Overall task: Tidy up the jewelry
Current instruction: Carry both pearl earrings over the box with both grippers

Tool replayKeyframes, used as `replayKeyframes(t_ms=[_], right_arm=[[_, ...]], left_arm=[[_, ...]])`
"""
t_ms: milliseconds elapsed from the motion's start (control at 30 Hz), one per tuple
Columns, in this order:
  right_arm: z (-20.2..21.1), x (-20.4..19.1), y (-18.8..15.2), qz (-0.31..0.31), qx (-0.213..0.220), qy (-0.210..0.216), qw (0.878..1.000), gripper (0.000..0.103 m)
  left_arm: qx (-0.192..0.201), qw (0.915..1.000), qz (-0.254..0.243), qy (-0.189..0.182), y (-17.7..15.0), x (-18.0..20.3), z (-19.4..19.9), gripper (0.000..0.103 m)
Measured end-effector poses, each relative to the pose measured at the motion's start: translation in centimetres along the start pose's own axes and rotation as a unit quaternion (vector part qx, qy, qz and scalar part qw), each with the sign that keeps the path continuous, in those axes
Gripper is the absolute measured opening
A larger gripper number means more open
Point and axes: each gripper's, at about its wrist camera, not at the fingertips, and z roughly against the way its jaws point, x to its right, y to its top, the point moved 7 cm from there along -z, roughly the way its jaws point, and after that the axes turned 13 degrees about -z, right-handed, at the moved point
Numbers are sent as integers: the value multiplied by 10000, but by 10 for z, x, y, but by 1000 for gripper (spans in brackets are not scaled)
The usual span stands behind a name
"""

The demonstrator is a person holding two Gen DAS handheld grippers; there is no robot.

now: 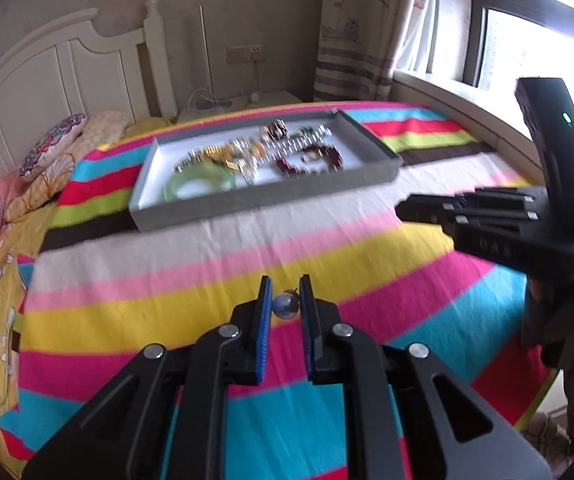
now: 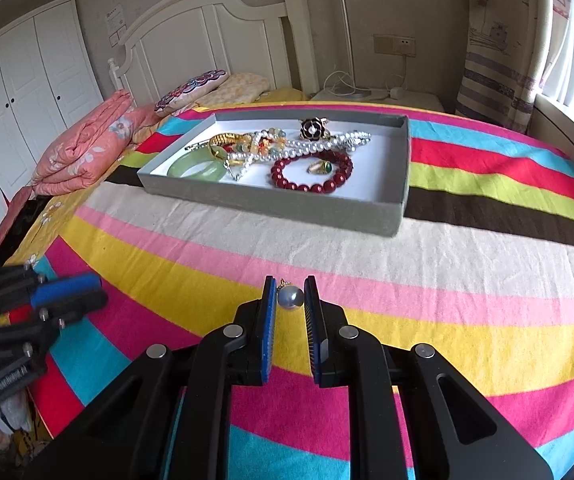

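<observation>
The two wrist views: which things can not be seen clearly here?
- Left wrist view: the jewelry in the grey tray is smeared by motion blur.
- Both views: the pearl earring in each claw, left claw and right claw, has its sides covered by the pads.
- Right wrist view: the gold ring is too small for detail.

A tray (image 2: pixel 271 200) of jewelry (image 2: pixel 287 148) lies on the bed (image 2: pixel 447 248), pillows (image 2: pixel 191 88) behind it, before the headboard (image 2: pixel 191 28).
</observation>
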Motion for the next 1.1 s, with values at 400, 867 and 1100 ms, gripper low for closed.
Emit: replayKeyframes(t_ms=[400,867,1100], right_arm=[[-13,-8,71,67,362,-101,9993,15],[-51,17,98,-828,577,400,9941,25],[-29,13,93,-745,963,55,9925,57]], left_arm=[[205,9987,463,-30,98,-42,-65,13],[592,9919,993,522,107,-71,-95,96],[549,9878,1110,940,93,-80,-84,100]])
